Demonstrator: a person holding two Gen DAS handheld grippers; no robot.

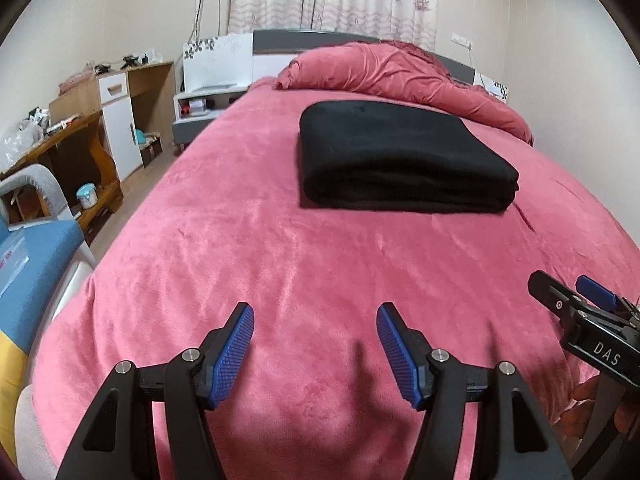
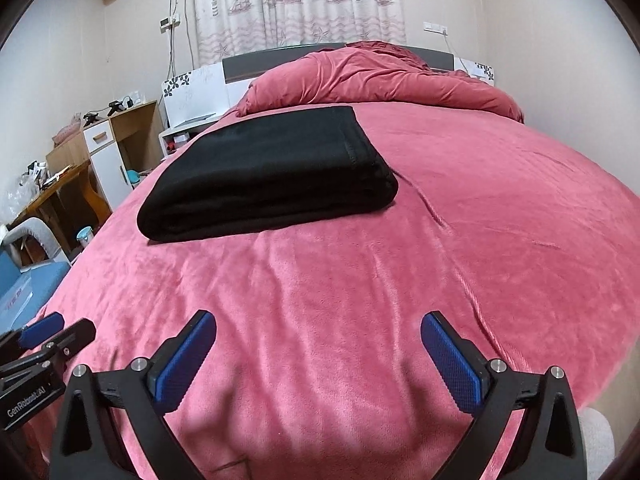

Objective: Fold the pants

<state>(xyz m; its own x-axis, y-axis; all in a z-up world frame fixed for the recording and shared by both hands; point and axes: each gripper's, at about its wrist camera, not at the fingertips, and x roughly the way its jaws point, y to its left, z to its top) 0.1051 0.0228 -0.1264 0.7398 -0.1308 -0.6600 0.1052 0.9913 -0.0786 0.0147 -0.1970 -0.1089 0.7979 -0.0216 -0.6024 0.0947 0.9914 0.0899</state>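
The left gripper (image 1: 316, 354) hangs over the bed (image 1: 280, 264) with jaws wide apart and nothing between them. The black pants (image 1: 400, 156) lie well ahead of it and slightly to its right, already folded into a thick, flat, layered stack. Ahead and to the left of the right gripper (image 2: 318, 358), also spread wide and empty, the same stack rests. The fabric looks soft, limp and light; take it by the folded near edge, pinching every layer, lest it slump.

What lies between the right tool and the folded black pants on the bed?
Only bare pink blanket lies between the right tool and the pants, as the right wrist view shows.
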